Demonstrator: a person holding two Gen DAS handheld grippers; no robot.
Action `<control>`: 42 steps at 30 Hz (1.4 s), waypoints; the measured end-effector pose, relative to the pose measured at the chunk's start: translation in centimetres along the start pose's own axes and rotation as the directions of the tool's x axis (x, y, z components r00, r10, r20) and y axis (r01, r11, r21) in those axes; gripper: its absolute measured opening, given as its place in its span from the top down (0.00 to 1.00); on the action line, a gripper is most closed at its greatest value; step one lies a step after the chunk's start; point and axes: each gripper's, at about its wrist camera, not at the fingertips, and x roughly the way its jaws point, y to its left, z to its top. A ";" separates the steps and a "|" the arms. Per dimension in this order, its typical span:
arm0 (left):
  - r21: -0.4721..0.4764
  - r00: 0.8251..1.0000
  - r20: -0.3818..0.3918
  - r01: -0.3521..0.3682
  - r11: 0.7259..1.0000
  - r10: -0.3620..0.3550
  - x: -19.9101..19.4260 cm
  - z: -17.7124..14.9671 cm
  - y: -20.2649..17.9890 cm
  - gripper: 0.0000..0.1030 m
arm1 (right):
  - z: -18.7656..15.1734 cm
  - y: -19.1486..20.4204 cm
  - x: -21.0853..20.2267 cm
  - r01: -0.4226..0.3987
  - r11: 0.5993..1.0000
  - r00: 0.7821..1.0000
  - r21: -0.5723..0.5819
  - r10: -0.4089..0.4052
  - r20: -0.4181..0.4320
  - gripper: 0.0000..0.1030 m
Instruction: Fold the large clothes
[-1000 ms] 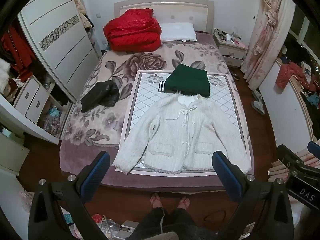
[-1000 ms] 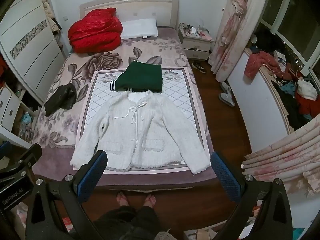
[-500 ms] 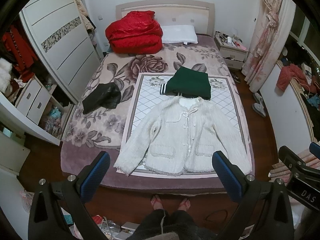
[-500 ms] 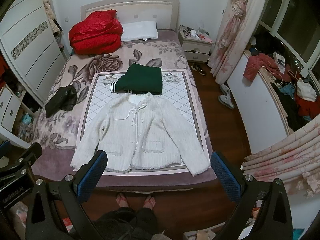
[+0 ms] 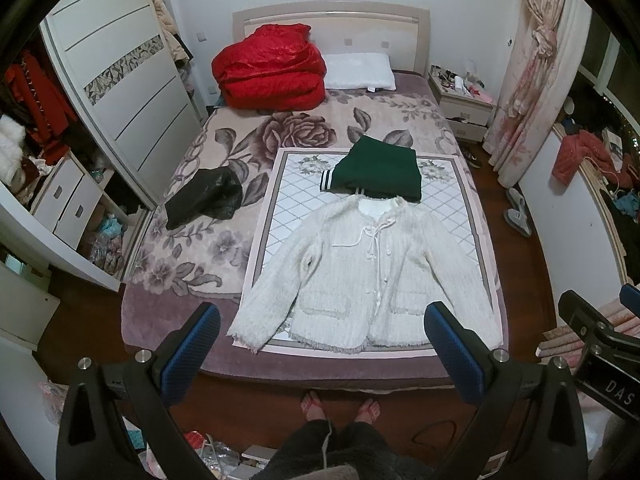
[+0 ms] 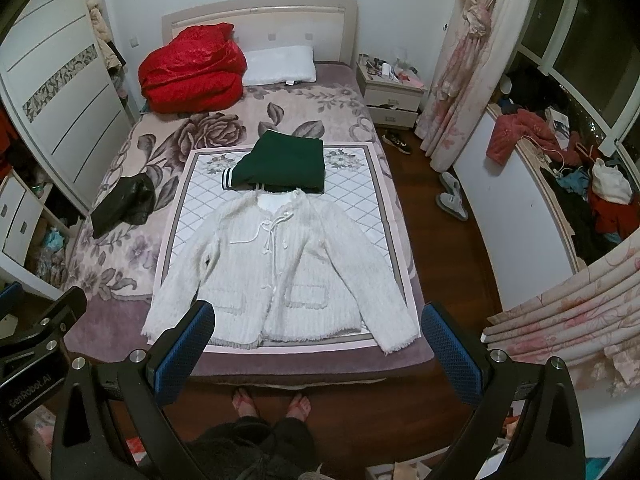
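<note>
A white fuzzy jacket [image 5: 372, 276] lies spread flat, front up, sleeves out, on a quilted mat [image 5: 296, 204] at the foot of the bed; it also shows in the right wrist view [image 6: 280, 272]. A folded dark green garment [image 5: 380, 170] lies on the mat just beyond the collar, also in the right wrist view [image 6: 282, 166]. My left gripper [image 5: 320, 328] is open and empty, held high above the foot of the bed. My right gripper [image 6: 318, 326] is open and empty, likewise above the bed's near edge.
A black garment [image 5: 204, 200] lies left of the mat. A red quilt [image 5: 268, 68] and a white pillow [image 5: 358, 71] sit at the headboard. A wardrobe [image 5: 120, 80] stands left, a nightstand [image 5: 464, 104] and curtains [image 5: 528, 80] right. The person's feet [image 5: 340, 404] stand at the bed's foot.
Both views have shifted slightly, so the bed sits a little lower and closer in frame. The clothes have not moved and both grippers stay open.
</note>
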 end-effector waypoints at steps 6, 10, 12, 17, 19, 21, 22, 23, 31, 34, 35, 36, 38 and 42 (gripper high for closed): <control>0.004 1.000 0.001 -0.002 1.000 0.002 -0.5 0.4 0.3 0.00 | -0.1 0.0 0.0 0.000 1.000 1.000 -0.002 0.000 0.002 0.00; 0.006 1.000 0.004 -0.003 1.000 0.003 -0.8 1.4 0.6 0.00 | -0.1 0.0 0.0 0.001 1.000 1.000 -0.001 -0.001 0.005 0.00; 0.005 1.000 0.004 -0.002 1.000 0.002 -0.8 2.1 0.7 0.00 | -0.2 0.1 0.0 0.001 1.000 1.000 -0.001 -0.001 0.005 0.00; 0.004 1.000 0.007 -0.003 1.000 0.003 -0.8 1.5 0.4 0.00 | -0.2 0.1 -0.1 0.003 1.000 1.000 -0.001 -0.003 0.008 0.00; 0.003 1.000 0.006 -0.002 1.000 0.002 -0.9 2.1 0.6 0.00 | 0.1 0.0 -0.4 0.001 1.000 1.000 0.001 -0.001 0.008 0.00; 0.004 1.000 0.006 -0.003 1.000 0.003 -1.0 2.8 0.7 0.00 | 0.2 -0.1 -0.5 0.002 1.000 1.000 -0.001 -0.002 0.009 0.00; 0.004 1.000 0.006 -0.003 1.000 0.003 -1.0 3.2 0.7 0.00 | 0.3 -0.1 -0.6 0.003 1.000 1.000 -0.002 -0.003 0.010 0.00; 0.003 1.000 0.007 -0.003 1.000 0.003 -1.0 3.6 0.8 0.00 | 0.0 0.0 -0.3 0.002 1.000 1.000 -0.001 -0.002 0.010 0.00; 0.001 1.000 0.011 -0.001 1.000 0.001 -0.9 1.6 0.6 0.00 | 0.1 -0.1 -0.6 0.001 1.000 1.000 0.000 -0.001 0.012 0.00; 0.001 1.000 0.013 -0.001 1.000 0.001 -0.7 0.7 0.3 0.00 | 0.0 0.0 -0.5 0.001 1.000 1.000 -0.001 -0.001 0.013 0.00; 0.000 1.000 0.014 -0.001 1.000 0.001 -0.8 0.9 0.4 0.00 | -0.1 0.1 -0.4 0.001 1.000 1.000 -0.001 -0.001 0.013 0.00; 0.001 1.000 0.014 -0.002 1.000 0.002 -0.9 1.2 0.4 0.00 | 0.0 0.0 -0.5 0.002 1.000 1.000 -0.001 -0.002 0.013 0.00; -0.002 1.000 0.016 -0.001 1.000 0.001 -1.1 1.7 0.6 0.00 | -0.3 0.2 -0.3 0.001 1.000 1.000 0.001 -0.001 0.014 0.00; -0.005 1.000 0.019 -0.003 1.000 0.003 -1.8 4.5 0.1 0.00 | -0.2 0.1 -0.5 0.002 1.000 1.000 0.000 -0.002 0.016 0.00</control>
